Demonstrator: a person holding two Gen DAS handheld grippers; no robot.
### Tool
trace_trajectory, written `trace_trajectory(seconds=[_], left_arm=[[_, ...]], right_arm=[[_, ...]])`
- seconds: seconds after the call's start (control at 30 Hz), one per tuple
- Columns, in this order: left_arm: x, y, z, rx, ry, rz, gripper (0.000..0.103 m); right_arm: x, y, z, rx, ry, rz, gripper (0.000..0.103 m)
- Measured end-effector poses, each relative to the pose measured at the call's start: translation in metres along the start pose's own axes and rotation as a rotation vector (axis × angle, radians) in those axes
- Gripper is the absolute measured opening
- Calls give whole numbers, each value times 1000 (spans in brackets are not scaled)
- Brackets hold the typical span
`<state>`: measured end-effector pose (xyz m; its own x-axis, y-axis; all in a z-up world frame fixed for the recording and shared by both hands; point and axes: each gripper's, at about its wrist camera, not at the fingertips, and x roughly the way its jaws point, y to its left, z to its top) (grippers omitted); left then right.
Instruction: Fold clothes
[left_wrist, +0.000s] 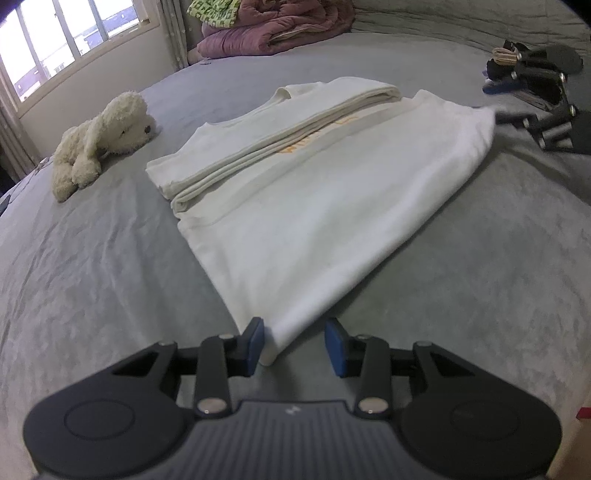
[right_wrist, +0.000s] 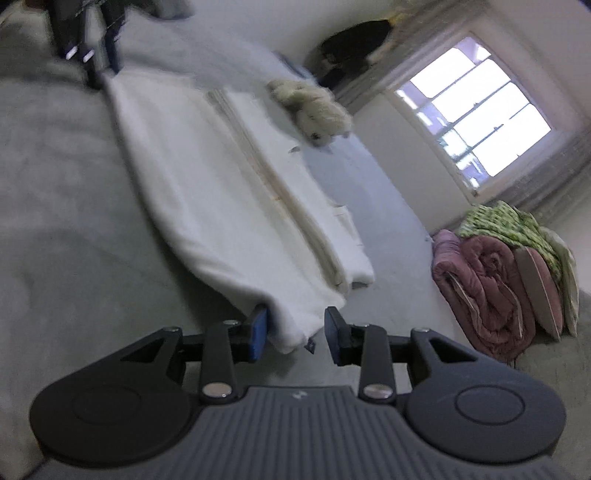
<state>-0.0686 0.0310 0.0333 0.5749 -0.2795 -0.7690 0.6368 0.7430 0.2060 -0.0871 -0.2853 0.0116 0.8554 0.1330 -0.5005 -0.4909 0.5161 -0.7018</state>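
White T-shirt (left_wrist: 314, 206) part-folded on the bed (left_wrist: 92, 258), a corner between each pair of tongs.

Left tongs (left_wrist: 294, 341) and right tongs (right_wrist: 295, 338) gape open around opposite shirt corners, likely placed to pinch and lift that edge; one side already lies doubled over the shirt's middle.

I see a grey-covered bed (left_wrist: 92, 258), a bright paned window (left_wrist: 55, 40) in a pale wall, and folded pink bedding (left_wrist: 273, 29) piled nearby.
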Motion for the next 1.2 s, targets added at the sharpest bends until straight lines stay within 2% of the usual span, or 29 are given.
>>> trace_trajectory(seconds=[0.13, 0.33, 0.4, 0.43, 0.47, 0.67, 0.73, 0.83, 1.03, 1.2], left_arm=[[0, 0, 1, -2, 2, 0, 38], [0, -2, 1, 9, 3, 3, 38], [0, -1, 0, 9, 2, 2, 38], [0, -1, 0, 8, 2, 1, 38], [-1, -2, 0, 12, 1, 3, 38], [-2, -10, -2, 78, -13, 33, 38], [-2, -13, -2, 100, -16, 44, 38], [-2, -18, -1, 136, -18, 67, 38], [3, -35, -2, 250, -20, 164, 37], [6, -49, -2, 344, -22, 245, 22]], right_arm=[[3, 21, -11, -158, 55, 11, 37], [3, 28, -15, -242, 54, 3, 37], [4, 35, -13, -292, 47, -9, 30], [5, 36, -10, -297, 53, -6, 11], [5, 32, -7, -276, 58, 2, 5], [-6, -20, 10, 27, 11, 17, 4], [-5, -30, 17, 92, -1, 19, 4], [-2, -44, 24, 157, -12, 27, 4], [-1, -56, 29, 260, -14, 37, 4], [2, -57, 30, 282, -13, 39, 4]])
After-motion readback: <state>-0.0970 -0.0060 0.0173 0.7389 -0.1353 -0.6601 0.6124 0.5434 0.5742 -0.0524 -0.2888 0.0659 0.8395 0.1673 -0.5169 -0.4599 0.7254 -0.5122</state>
